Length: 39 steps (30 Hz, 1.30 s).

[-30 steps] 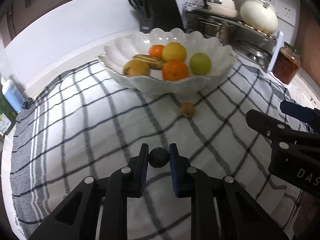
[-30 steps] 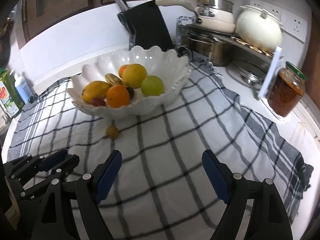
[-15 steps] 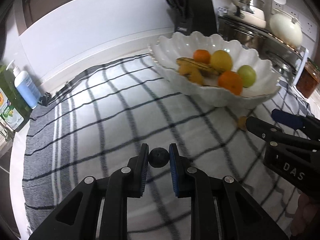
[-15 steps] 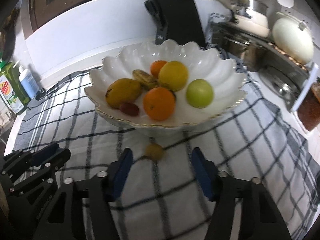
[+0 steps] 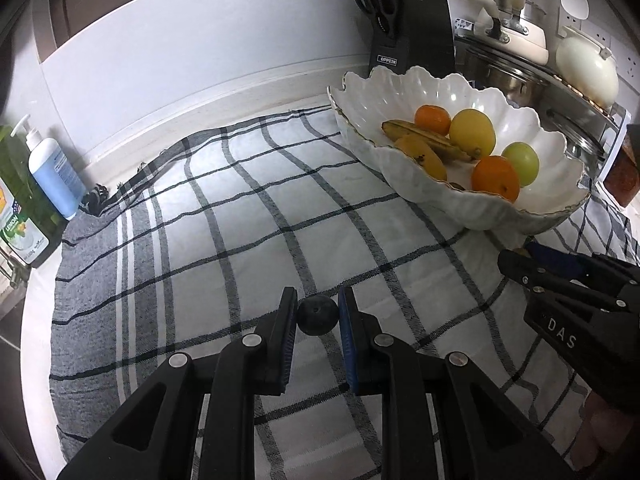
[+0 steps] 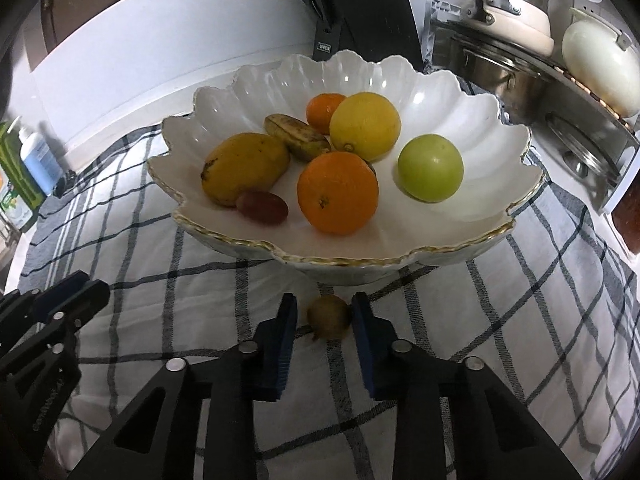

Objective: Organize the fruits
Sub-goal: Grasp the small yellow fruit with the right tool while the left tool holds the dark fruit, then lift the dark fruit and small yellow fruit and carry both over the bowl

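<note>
Dark fruit pinched — left tool level.

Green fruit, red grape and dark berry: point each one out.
Green fruit point(image 6: 431, 168), right wrist view, middle of its skin.
Red grape point(image 6: 262, 207), right wrist view, centre of its side.
Dark berry point(image 5: 318, 315), left wrist view, centre, between the left gripper's fingers.

Left wrist view looked low across the checked cloth, bowl off right. Right wrist view faced the bowl close, from above. Both shared bowl, cloth, knife block.
</note>
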Available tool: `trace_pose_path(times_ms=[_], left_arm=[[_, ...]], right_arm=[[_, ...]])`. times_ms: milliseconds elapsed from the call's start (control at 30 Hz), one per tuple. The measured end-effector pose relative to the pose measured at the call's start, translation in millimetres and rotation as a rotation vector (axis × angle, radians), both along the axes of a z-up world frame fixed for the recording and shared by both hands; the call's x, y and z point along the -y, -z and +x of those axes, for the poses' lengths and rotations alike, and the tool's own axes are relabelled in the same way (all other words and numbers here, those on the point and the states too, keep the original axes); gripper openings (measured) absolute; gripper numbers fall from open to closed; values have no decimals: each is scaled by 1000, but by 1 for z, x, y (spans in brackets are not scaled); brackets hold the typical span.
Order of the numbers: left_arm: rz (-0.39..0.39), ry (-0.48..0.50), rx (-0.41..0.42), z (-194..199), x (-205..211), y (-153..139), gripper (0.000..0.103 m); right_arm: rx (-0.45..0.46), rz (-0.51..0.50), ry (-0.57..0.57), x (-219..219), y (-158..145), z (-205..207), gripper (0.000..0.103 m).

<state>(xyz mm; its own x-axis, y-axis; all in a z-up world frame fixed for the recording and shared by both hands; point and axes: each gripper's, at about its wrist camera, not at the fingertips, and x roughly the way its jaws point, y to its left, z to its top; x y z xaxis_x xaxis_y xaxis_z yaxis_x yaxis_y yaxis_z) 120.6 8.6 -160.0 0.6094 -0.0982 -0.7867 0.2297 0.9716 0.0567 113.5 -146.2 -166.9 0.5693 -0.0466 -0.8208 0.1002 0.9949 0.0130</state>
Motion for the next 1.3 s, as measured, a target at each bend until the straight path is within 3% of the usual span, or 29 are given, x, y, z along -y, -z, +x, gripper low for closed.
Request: trace_pose_path(times_ms=[633, 1300], left_arm=[[-24, 24, 23, -10, 17, -15, 22], [-63, 122, 81, -13, 69, -61, 22]], right_arm=[[28, 35, 2, 10, -18, -21, 24], [142, 24, 66, 47, -81, -44, 24]])
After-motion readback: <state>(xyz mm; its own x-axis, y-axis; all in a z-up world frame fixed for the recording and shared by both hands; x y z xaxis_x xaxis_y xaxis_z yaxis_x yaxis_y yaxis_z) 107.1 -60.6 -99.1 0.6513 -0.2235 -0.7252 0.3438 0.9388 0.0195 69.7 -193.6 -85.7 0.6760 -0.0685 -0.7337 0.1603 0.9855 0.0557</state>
